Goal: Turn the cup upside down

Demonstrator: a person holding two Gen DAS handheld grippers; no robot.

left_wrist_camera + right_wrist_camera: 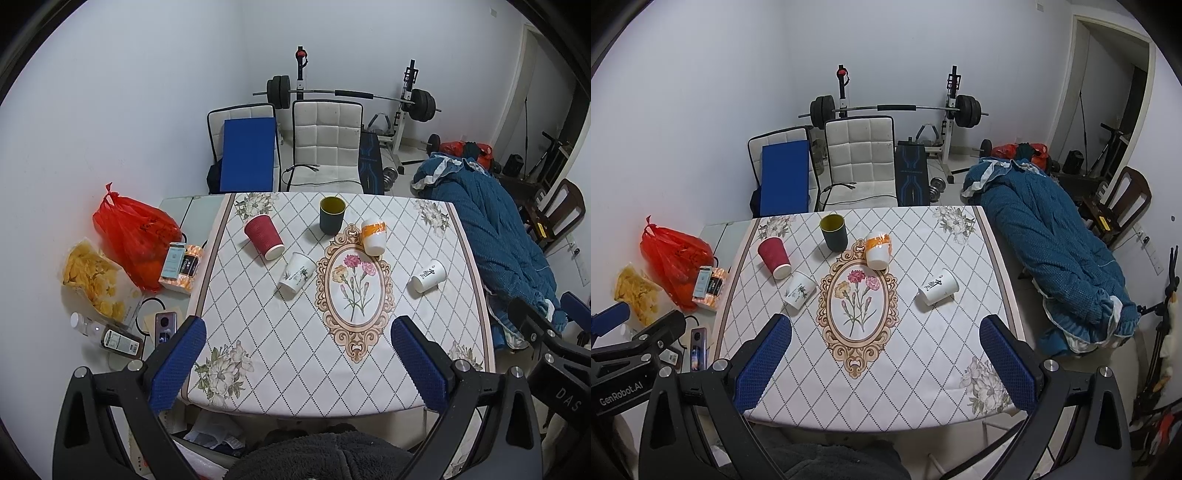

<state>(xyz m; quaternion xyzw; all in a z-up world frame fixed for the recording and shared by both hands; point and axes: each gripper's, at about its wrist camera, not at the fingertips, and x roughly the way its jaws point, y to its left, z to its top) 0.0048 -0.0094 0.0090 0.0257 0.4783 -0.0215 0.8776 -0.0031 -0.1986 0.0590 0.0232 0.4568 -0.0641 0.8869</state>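
Several cups are on the patterned tablecloth (280, 350). A dark green cup (331, 215) (833, 232) stands upright, mouth up, at the far side. A red paper cup (263, 236) (774, 257), a white floral cup (297, 272) (800, 289), an orange-and-white cup (373, 236) (878, 249) and a white cup with black characters (429, 276) (939, 287) lie on their sides. My left gripper (297, 363) and my right gripper (886, 363) are both open and empty, held above the table's near edge, well short of the cups.
A red plastic bag (136, 236), a bag of chips (94, 275), small boxes (181, 266), bottles (118, 341) and a phone (164, 326) lie left of the cloth. White chairs (327, 144) and a barbell rack (351, 96) stand behind. A blue quilt (495, 236) lies right.
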